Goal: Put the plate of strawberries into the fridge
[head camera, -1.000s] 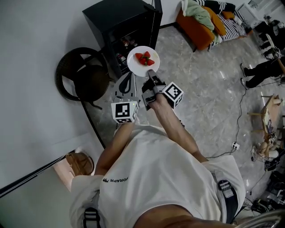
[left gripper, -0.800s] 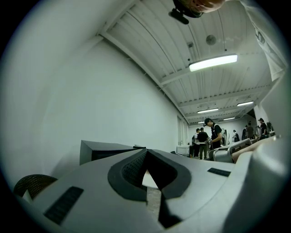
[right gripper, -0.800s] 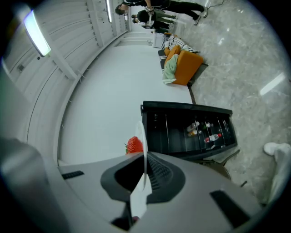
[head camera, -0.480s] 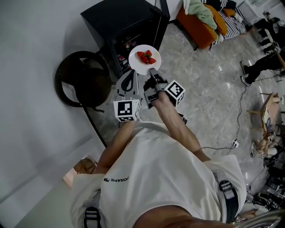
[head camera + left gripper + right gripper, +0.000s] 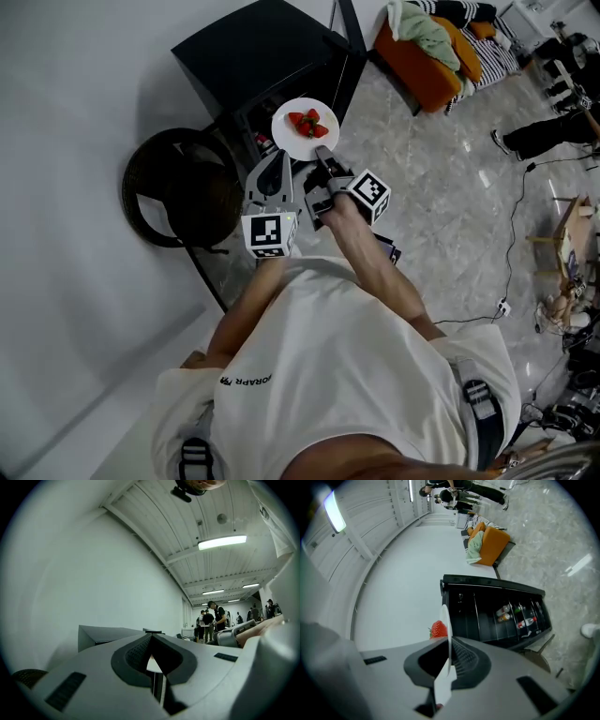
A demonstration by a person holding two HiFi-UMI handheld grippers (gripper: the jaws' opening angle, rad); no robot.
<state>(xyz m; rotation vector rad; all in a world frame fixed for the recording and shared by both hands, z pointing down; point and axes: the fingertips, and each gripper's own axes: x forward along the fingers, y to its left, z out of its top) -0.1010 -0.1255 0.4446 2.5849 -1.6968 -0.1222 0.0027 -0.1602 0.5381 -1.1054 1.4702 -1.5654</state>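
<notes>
**White plate pinched at the rim, fridge mouth dead ahead**

Right gripper (image 5: 322,155): jaws closed down narrow on the near rim of the plate (image 5: 298,145). In its own view the plate runs edge-on straight through the pads. Plate juts forward off the fingertips. It looks roughly level from above, with the strawberries (image 5: 308,123) heaped toward its far half.

Left gripper (image 5: 277,161): jaws together, nothing between them. Sits just beside the right one, on its left and a touch nearer the body. Idle, by the look of it.

Key relation: the black fridge (image 5: 248,52) stands directly beyond the plate, open side toward the person, door swung out to the right. The plate's far edge sits over the front of the opening, not yet inside as far as I can judge. The right gripper view looks straight into the shelves, with bottles (image 5: 504,612) on one level. Line from fingers through plate points into that opening, so the coming move reads as a straight push forward and down to shelf height. Right hand is the nearer and the loaded one.

Pose: right forearm stretched out ahead of the torso, wrist in line with the gripper. Left arm is bent, elbow tucked closer in.
</notes>
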